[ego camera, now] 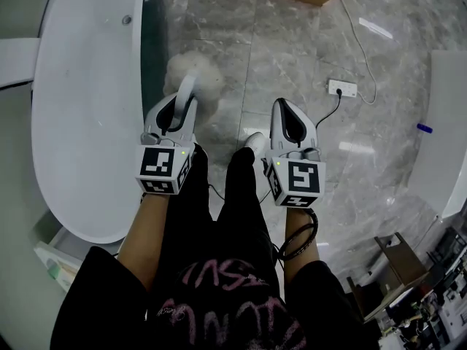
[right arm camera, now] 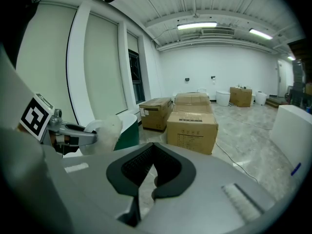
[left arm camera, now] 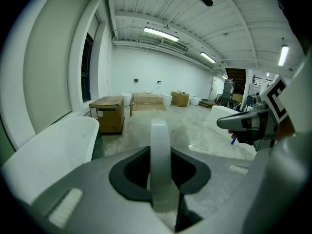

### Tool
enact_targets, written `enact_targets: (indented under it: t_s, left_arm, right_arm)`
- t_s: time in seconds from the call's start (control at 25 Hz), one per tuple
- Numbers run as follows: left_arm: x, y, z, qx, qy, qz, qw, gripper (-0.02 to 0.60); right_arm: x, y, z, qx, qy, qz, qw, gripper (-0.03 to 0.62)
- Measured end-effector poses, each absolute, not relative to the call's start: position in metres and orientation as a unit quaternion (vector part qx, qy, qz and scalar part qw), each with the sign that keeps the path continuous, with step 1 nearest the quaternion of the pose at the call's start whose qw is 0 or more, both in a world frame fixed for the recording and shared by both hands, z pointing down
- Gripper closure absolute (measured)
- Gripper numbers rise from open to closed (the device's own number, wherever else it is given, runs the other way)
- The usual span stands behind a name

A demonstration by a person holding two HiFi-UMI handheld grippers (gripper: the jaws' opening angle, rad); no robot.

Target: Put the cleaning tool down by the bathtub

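left gripper (ego camera: 177, 115) is pinching the cleaning tool (ego camera: 194, 77). in the left gripper view the white handle (left arm camera: 160, 147) stands upright between the jaws, which are clamped against its sides. right gripper (ego camera: 290, 119) has its jaws pressed together with nothing between them, as the right gripper view (right arm camera: 148, 177) shows.

tool position: the fluffy white head sits upper centre of the head view, just right of the bathtub (ego camera: 76, 115). from the right gripper view the head (right arm camera: 102, 129) hangs in the air at about tub-rim height, centre left of frame.

writing:
- we see black and white square markers on both gripper cubes, no text
- pink lettering on the person's dark top (ego camera: 219, 312), bottom centre, not readable
- the cardboard box (right arm camera: 191, 126) at centre of the right gripper view has dark print on its front, too small to read
- a second box (left arm camera: 108, 112), centre left of the left gripper view, carries a white label, also unreadable

containers:
- every box we can see is shut, contents not visible
- bathtub interior is plain white, with a small round fitting (ego camera: 126, 20) at upper left

rest: a white power strip (ego camera: 342, 88) with cables lies on the marble floor (ego camera: 394, 64) at upper right. a small blue object (ego camera: 425, 128) sits on a white block (ego camera: 446, 159) at the right edge.
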State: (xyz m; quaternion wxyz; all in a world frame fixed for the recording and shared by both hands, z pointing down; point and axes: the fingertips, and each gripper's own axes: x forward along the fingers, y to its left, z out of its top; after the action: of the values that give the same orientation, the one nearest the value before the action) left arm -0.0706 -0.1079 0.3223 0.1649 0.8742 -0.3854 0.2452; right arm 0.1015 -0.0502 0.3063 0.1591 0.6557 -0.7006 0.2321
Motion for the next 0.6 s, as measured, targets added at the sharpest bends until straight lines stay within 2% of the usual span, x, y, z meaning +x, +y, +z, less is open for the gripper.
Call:
enact_targets:
  t_s: [0.6]
  left_arm:
    - [-0.063,-0.105,0.391,0.86,-0.39,0.263,0.195,0.494]
  right_arm:
    - [0.112,-0.053,0.367,0.652,-0.693,0.256,0.167,0.571]
